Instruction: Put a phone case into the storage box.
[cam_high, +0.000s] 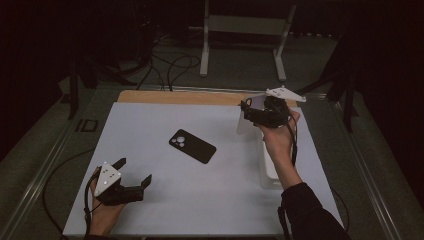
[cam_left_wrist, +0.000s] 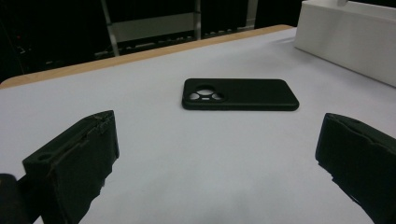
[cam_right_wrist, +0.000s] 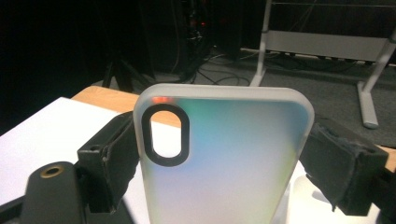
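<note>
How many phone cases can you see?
2. A black phone case lies flat mid-table; a frosted clear phone case is held upright in the right gripper. The white box may hide more.

White mat (cam_high: 165, 200): lay beneath the left tongs (cam_high: 135, 171) and the right tongs (cam_right_wrist: 222, 140).
White box (cam_high: 267, 170): sat on the mat, just nearside of the right tongs.
Wooden edge (cam_high: 175, 96): ran beyond the mat, well apart from the left tongs.
Metal stand (cam_high: 245, 25): stood on the floor, far beyond the right tongs.
Cables (cam_high: 175, 65): trailed beside that stand.

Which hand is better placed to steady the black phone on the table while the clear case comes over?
Left. The left gripper rests on the table with open fingers facing the black phone. The right gripper is occupied, clamping the translucent case above the white box.
</note>
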